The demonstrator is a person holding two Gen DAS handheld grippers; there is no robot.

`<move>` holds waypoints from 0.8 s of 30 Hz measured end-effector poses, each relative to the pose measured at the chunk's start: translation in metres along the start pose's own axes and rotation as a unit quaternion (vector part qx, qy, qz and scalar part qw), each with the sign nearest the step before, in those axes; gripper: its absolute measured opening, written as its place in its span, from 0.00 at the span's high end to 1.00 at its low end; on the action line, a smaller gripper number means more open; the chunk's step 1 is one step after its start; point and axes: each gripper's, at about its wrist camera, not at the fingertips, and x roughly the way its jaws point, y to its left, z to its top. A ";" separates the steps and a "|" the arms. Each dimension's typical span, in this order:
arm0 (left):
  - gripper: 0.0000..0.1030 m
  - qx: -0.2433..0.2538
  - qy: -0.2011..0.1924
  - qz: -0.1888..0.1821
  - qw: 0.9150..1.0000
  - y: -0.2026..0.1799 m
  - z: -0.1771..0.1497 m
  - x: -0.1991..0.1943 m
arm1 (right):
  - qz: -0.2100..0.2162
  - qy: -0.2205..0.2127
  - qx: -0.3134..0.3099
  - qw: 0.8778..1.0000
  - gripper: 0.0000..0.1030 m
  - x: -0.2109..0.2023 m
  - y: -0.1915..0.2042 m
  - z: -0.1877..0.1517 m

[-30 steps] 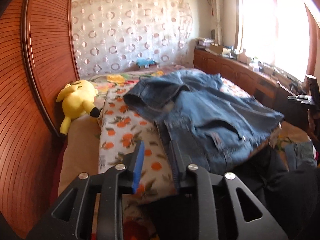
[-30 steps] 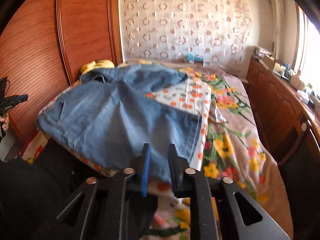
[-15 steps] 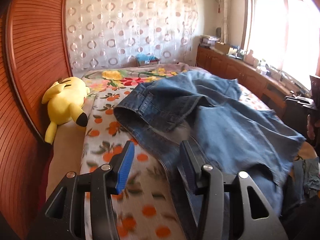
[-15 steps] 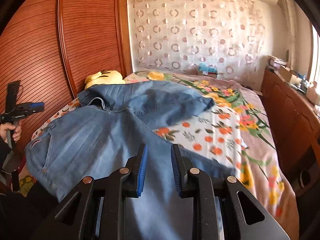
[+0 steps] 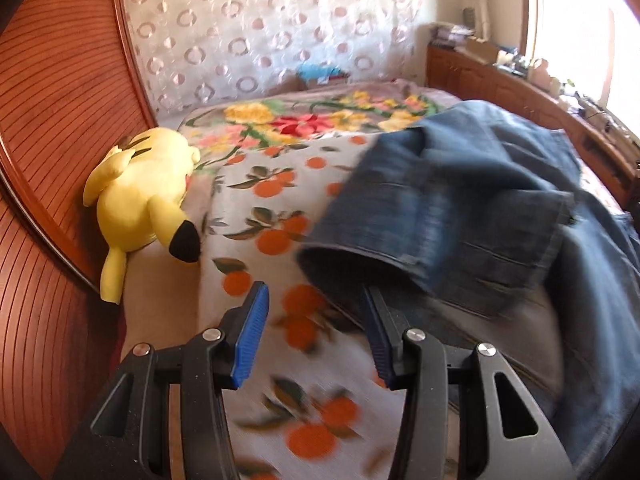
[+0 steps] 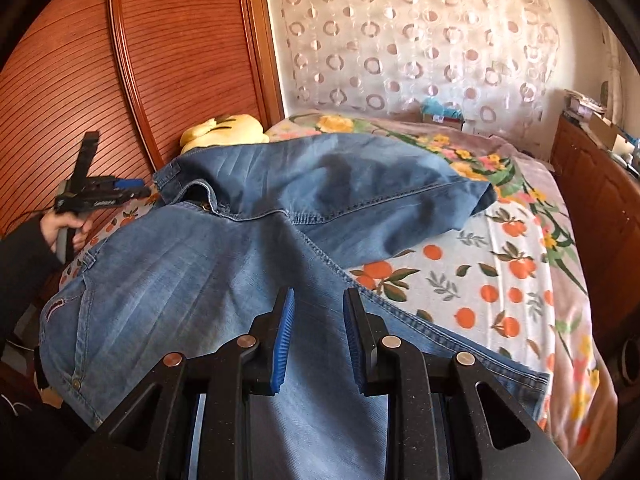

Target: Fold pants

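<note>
- Across the bed (image 6: 516, 268) with its orange-fruit sheet lie my blue jeans (image 6: 224, 264), spread wide. One leg runs toward the wall, the other comes down toward me.
- Next biggest is the brown wooden wall (image 6: 160, 60) on the left side, with the spotty curtain (image 6: 420, 32) at the far end of the bed.
- A yellow plush toy (image 5: 140, 196) sits at the bed's edge by the wood, well apart from the jeans.
- A second ago my left tongs (image 5: 316, 332) were nearly pinched over the denim. Now they have just opened up and nothing is between them. Only the sheet shows under the gap. The right finger is just beside the dark fold of a jeans leg (image 5: 440, 216); I cannot tell if it touches.
- My right tongs (image 6: 318, 336) hang over the pale denim with a small gap. They are let go too, with no cloth pinched between them.
- Both views sit closer over the jeans than before, and the cloth has slid and turned on the bed.
- So I think the jeans were just laid out. No neat fold is made yet. Next I likely need to grab a leg end and bring it over.
</note>
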 end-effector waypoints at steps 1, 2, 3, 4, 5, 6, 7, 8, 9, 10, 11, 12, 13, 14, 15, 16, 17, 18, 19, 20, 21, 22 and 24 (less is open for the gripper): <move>0.53 0.000 0.003 0.002 1.000 0.002 0.002 0.005 | 0.000 0.003 0.000 1.000 0.75 0.004 0.002 0.005; 0.53 0.000 0.006 0.002 1.000 0.006 0.006 0.011 | 0.001 0.004 -0.001 1.000 0.75 0.005 0.001 0.007; 0.53 0.002 0.008 -0.006 1.000 0.009 0.010 0.016 | 0.001 0.005 -0.002 1.000 0.75 0.006 0.001 0.008; 0.53 0.003 0.008 -0.011 1.000 0.009 0.011 0.018 | 0.002 0.005 -0.003 1.000 0.75 0.006 -0.001 0.008; 0.53 0.002 0.007 -0.023 1.000 0.010 0.016 0.021 | 0.002 0.006 -0.003 1.000 0.75 0.006 -0.003 0.009; 0.53 0.003 0.005 -0.032 0.999 0.009 0.018 0.022 | 0.003 0.007 -0.003 1.000 0.75 0.006 -0.004 0.009; 0.56 0.006 0.004 -0.046 0.999 0.008 0.022 0.023 | 0.004 0.007 -0.003 1.000 0.75 0.007 -0.005 0.010; 0.77 0.010 0.004 -0.049 0.999 0.005 0.024 0.023 | 0.003 0.007 -0.003 1.000 0.75 0.010 -0.006 0.011; 0.89 0.018 0.007 -0.052 0.998 0.002 0.027 0.024 | 0.001 0.009 -0.001 1.000 0.75 0.012 -0.008 0.011; 0.92 0.023 0.007 -0.048 0.999 -0.001 0.031 0.023 | -0.001 0.013 0.002 1.000 0.75 0.014 -0.008 0.010; 0.96 0.027 -0.001 -0.041 0.999 -0.004 0.035 0.020 | -0.002 0.018 0.005 1.000 0.75 0.017 -0.007 0.009; 0.96 0.030 -0.009 -0.043 0.999 -0.005 0.041 0.015 | -0.001 0.020 0.006 1.000 0.75 0.019 -0.007 0.009; 0.96 0.029 -0.018 -0.038 0.999 -0.004 0.048 0.009 | -0.001 0.021 0.006 1.000 0.75 0.021 -0.006 0.010; 0.97 0.027 -0.026 -0.033 0.999 -0.003 0.056 0.005 | 0.000 0.022 0.006 1.000 0.75 0.022 -0.005 0.009; 0.97 0.024 -0.038 -0.029 0.999 -0.001 0.066 -0.002 | 0.003 0.024 0.007 1.000 0.75 0.023 -0.005 0.009; 0.97 0.025 -0.045 -0.029 0.998 0.001 0.075 -0.006 | 0.004 0.026 0.008 1.000 0.75 0.025 -0.005 0.009; 0.97 0.027 -0.051 -0.029 0.998 0.003 0.084 -0.012 | 0.005 0.028 0.008 1.000 0.75 0.026 -0.005 0.008; 0.97 0.038 -0.059 -0.022 0.997 0.002 0.097 -0.016 | 0.005 0.030 0.008 0.999 0.75 0.027 -0.005 0.008; 0.97 0.044 -0.064 -0.016 0.997 0.002 0.104 -0.019 | 0.006 0.032 0.009 0.999 0.75 0.028 -0.005 0.007; 0.97 0.048 -0.068 -0.013 0.996 0.003 0.114 -0.021 | 0.007 0.033 0.011 0.999 0.75 0.028 -0.006 0.006; 0.97 0.051 -0.072 -0.015 0.996 0.003 0.124 -0.024 | 0.009 0.033 0.014 0.999 0.75 0.029 -0.006 0.006; 0.97 0.053 -0.076 -0.013 0.996 0.004 0.131 -0.024 | 0.011 0.034 0.016 0.999 0.75 0.029 -0.007 0.006; 0.96 0.064 -0.069 -0.004 0.996 0.001 0.139 -0.018 | 0.012 0.039 0.018 0.999 0.75 0.032 -0.006 0.005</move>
